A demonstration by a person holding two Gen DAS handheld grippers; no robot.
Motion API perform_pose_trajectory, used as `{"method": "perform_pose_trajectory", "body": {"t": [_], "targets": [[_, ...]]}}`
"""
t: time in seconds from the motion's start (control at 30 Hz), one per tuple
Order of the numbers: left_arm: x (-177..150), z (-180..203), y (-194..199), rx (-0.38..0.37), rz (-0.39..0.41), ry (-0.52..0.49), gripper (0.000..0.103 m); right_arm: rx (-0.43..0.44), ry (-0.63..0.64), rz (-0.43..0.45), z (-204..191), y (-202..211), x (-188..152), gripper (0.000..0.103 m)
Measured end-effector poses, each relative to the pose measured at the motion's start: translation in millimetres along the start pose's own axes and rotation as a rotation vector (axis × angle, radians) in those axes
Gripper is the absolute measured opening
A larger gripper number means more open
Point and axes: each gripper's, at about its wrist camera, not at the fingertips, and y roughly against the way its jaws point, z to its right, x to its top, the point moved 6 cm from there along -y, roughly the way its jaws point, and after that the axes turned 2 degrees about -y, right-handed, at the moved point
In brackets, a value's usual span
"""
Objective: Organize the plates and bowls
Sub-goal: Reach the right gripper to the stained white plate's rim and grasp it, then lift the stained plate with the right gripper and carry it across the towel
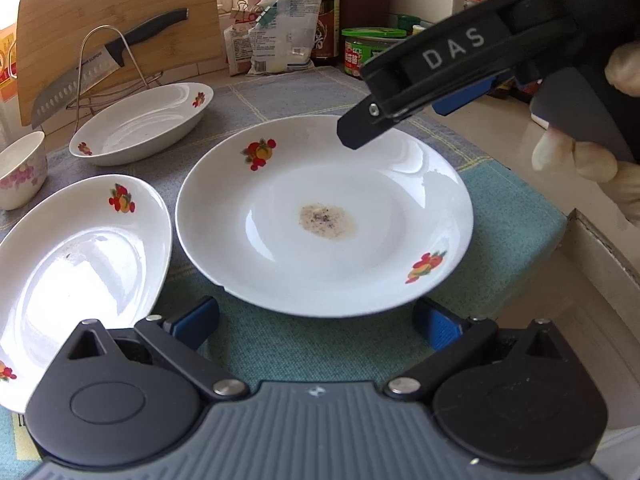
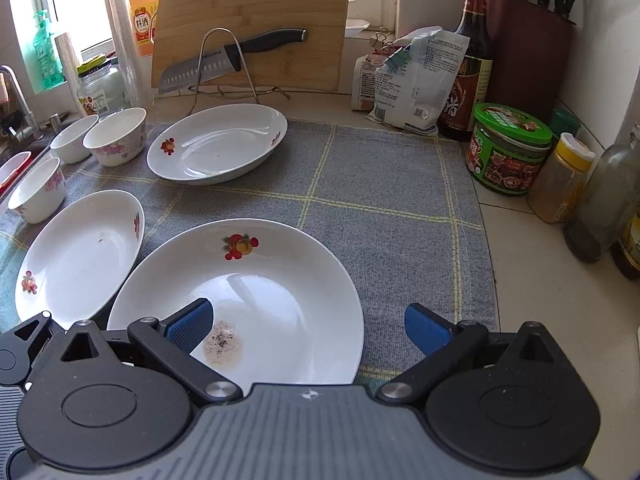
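Observation:
A round white plate (image 1: 280, 264) (image 2: 280, 280) with fruit prints and a brownish stain in its middle lies on the cloth mat (image 2: 384, 184). My left gripper (image 1: 316, 324) is open just short of the plate's near rim, touching nothing. My right gripper (image 2: 310, 326) (image 1: 400, 116) is open too; its left pad (image 2: 192, 322) hovers over the plate's inside, its right pad (image 2: 426, 330) outside the right rim. Two similar deep plates lie to the left (image 1: 80, 264) (image 2: 80, 252) and farther back (image 1: 144, 124) (image 2: 216, 144). Several white bowls with pink flowers (image 2: 116, 136) (image 1: 20, 168) stand at far left.
A knife (image 2: 224, 60) rests on a wire rack in front of a bamboo cutting board (image 2: 256, 0). Bags (image 2: 416, 80), a dark sauce bottle (image 2: 472, 56), a green-lidded jar (image 2: 508, 148) and other bottles line the right side. A sink tap (image 2: 16, 92) is at far left.

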Motion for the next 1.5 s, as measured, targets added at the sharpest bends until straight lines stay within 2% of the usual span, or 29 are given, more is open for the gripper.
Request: {"method": "perform_pose_trajectory", "body": {"t": [0.23, 0.6, 0.87, 1.03, 1.5], "targets": [[2.5, 0.0, -3.3, 0.018, 0.006, 0.020, 0.103, 0.072, 0.065, -0.030, 3.2, -25.8, 10.0, 0.103], [5.3, 2.3, -5.5, 0.004, 0.054, -0.008, 0.103, 0.291, 0.206, -0.110, -4.0, -52.5, 13.8, 0.103], [5.9, 1.7, -4.7, 0.001, 0.070, -0.011, 0.102, 0.404, 0.192, -0.163, 3.1, -60.8, 20.0, 0.091], [5.1, 2.3, -4.4, -0.001, 0.070, -0.009, 0.102, 0.437, 0.195, -0.180, 5.2, -61.4, 20.1, 0.086], [7.3, 3.2, -6.4, -0.001, 0.049, -0.022, 0.103, 0.512, 0.180, -0.180, 8.9, -65.8, 25.1, 0.085]]}}
